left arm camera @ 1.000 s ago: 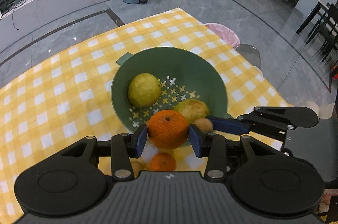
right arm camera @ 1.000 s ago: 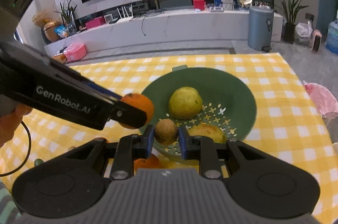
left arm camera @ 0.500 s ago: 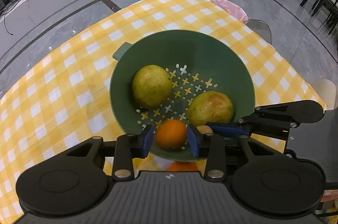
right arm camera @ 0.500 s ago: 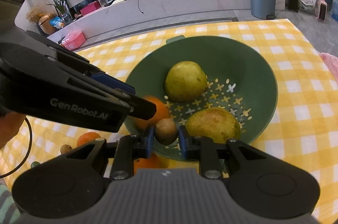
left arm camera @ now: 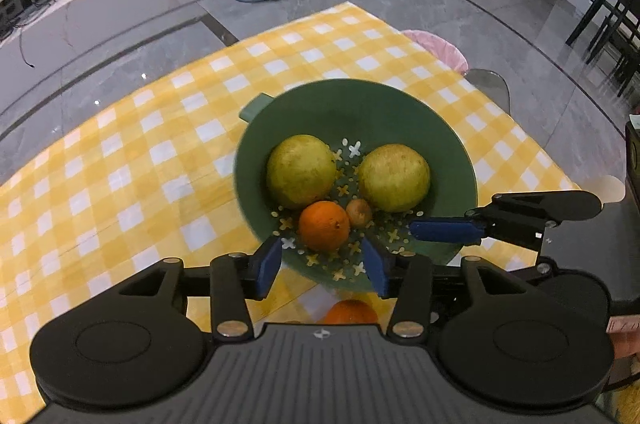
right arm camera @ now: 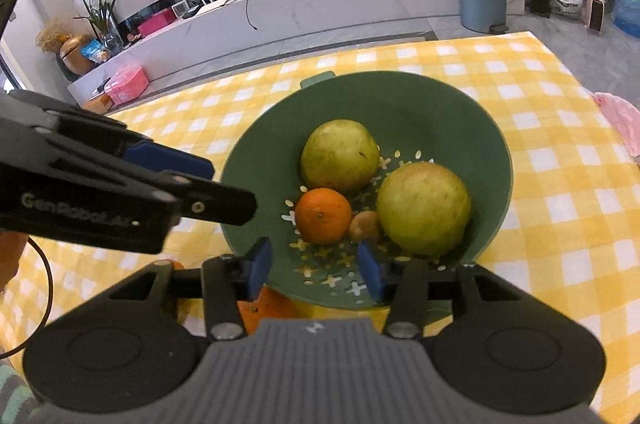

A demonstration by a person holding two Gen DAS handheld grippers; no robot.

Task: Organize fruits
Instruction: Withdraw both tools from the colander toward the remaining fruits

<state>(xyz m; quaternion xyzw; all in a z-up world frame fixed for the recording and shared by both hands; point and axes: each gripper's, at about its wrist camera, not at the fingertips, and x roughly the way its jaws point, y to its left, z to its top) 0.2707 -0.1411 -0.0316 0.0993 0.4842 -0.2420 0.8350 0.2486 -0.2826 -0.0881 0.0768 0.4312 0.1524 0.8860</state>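
Left wrist view: left claw [left arm camera: 322,266] is opening, nothing between its pads, and the orange [left arm camera: 324,225] sits just ahead of it in the green bowl [left arm camera: 460,160]. Right claw [right arm camera: 316,270] is opening too, also empty, with the small brown fruit [right arm camera: 364,226] just ahead, touching the orange and 1 of the 2 big pears [right arm camera: 424,208].

Oranges look firm and light but roll easily, so I'd grab across the middle. Another orange [right arm camera: 266,308] lies below the right claw, outside the bowl. Rim sits close under both claws, so little room low; plenty above.
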